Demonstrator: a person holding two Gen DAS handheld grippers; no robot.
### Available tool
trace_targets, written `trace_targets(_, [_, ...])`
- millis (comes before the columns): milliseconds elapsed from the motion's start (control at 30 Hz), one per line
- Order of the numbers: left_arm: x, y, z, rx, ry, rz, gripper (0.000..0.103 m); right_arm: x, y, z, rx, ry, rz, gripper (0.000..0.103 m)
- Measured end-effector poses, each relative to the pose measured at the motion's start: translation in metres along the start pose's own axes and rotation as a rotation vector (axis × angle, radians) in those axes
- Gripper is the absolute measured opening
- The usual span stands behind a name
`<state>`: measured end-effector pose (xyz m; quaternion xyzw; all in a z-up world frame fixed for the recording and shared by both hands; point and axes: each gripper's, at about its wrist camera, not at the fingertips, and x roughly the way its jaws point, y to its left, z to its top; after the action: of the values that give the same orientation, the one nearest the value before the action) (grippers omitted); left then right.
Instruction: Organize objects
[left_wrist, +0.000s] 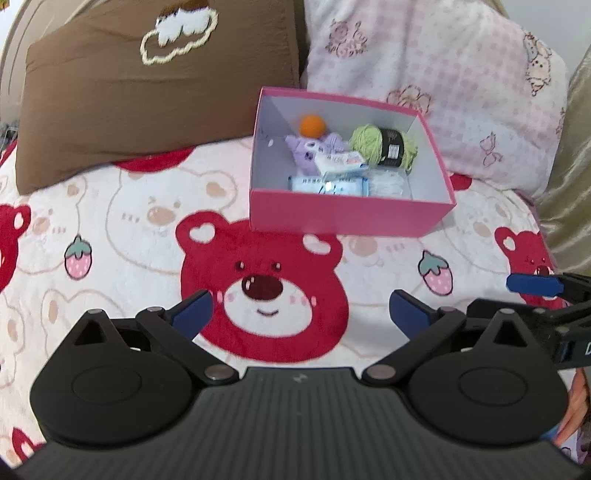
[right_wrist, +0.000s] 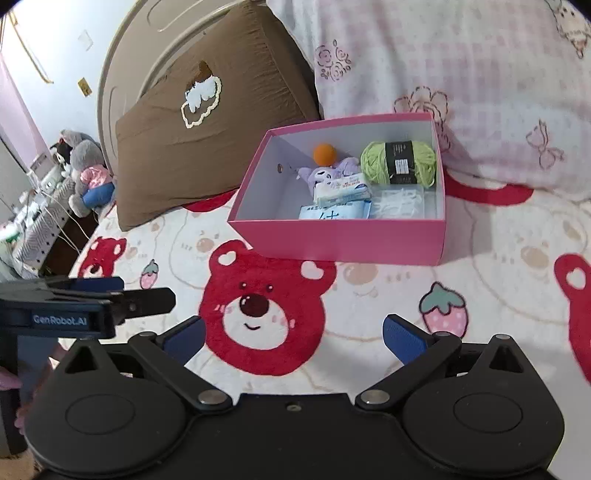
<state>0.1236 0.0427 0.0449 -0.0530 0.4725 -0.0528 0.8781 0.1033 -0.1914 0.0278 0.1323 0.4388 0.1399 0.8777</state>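
Note:
A pink box (left_wrist: 343, 218) (right_wrist: 347, 242) sits open on the bear-print blanket, ahead of both grippers. Inside lie an orange ball (left_wrist: 312, 124) (right_wrist: 325, 154), a purple plush toy (left_wrist: 306, 149) (right_wrist: 325, 173), a green yarn skein (left_wrist: 384, 146) (right_wrist: 399, 162), tissue packs (left_wrist: 327, 184) (right_wrist: 340, 192) and a clear white packet (left_wrist: 388, 182) (right_wrist: 400, 201). My left gripper (left_wrist: 301, 314) is open over the red bear print, nothing between its fingers. My right gripper (right_wrist: 293, 338) is open and empty too, hovering beside it. Each gripper shows at the edge of the other's view.
A brown pillow (left_wrist: 147, 92) (right_wrist: 207, 140) and a pink patterned pillow (left_wrist: 443, 81) (right_wrist: 461, 74) lean behind the box. A headboard (right_wrist: 122, 66) rises at the back. Plush toys (right_wrist: 86, 170) and clutter stand beside the bed at left. Gold fabric (left_wrist: 569, 184) lies at right.

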Motion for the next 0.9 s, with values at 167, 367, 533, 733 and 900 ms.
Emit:
trace_targets(167, [0.000, 0.003, -0.007, -0.022, 0.020, 0.023, 0.103, -0.005, 0.008, -0.003, -0.051, -0.018, -0.059, 0.103])
trace_targets(367, [0.000, 0.006, -0.017, -0.040, 0.047, 0.047, 0.103, -0.012, 0.025, -0.010, -0.172, -0.041, -0.182, 0.103])
trace_targets(533, [-0.001, 0.001, -0.023, -0.004, 0.033, 0.080, 0.103, -0.017, 0.026, -0.014, -0.165, -0.065, -0.223, 0.103])
trace_targets(733, [0.004, 0.000, -0.026, -0.012, 0.083, 0.095, 0.103, -0.022, 0.024, -0.021, -0.133, -0.061, -0.245, 0.103])
trace_targets(900, [-0.005, -0.006, -0.031, 0.002, 0.071, 0.128, 0.103, -0.025, 0.026, -0.026, -0.142, -0.056, -0.288, 0.103])
